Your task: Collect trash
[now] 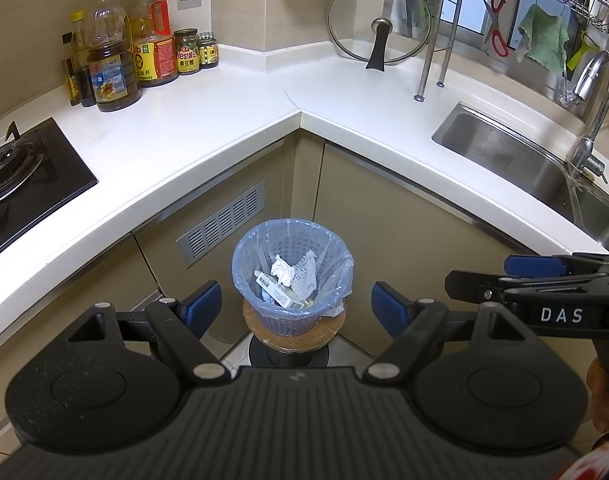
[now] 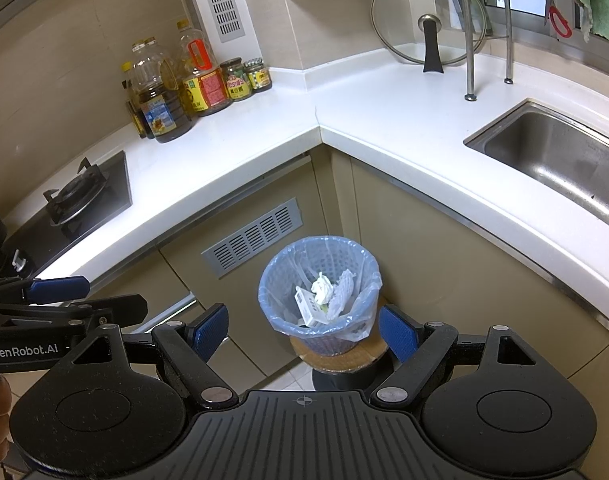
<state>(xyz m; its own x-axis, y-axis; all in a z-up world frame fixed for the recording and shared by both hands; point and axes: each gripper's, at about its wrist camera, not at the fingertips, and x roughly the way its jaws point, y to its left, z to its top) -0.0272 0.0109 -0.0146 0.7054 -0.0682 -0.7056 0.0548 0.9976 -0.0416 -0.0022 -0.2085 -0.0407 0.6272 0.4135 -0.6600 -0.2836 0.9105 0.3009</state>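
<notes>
Oil bottles (image 1: 116, 64); glass lid (image 1: 378, 24); sink (image 2: 564, 160)

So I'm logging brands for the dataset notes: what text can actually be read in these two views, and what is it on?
"DAS": on the side of the right gripper, seen from the left wrist.
"GenRobot.AI": on the side of the left gripper, seen from the right wrist.
"Yes": partly legible on a brown jar; the rest is blurred.
Oil bottle labels, the small jar and the printed packet in the trash basket: too small to read.

One bin (image 1: 291, 280), two jars (image 1: 186, 52)
</notes>
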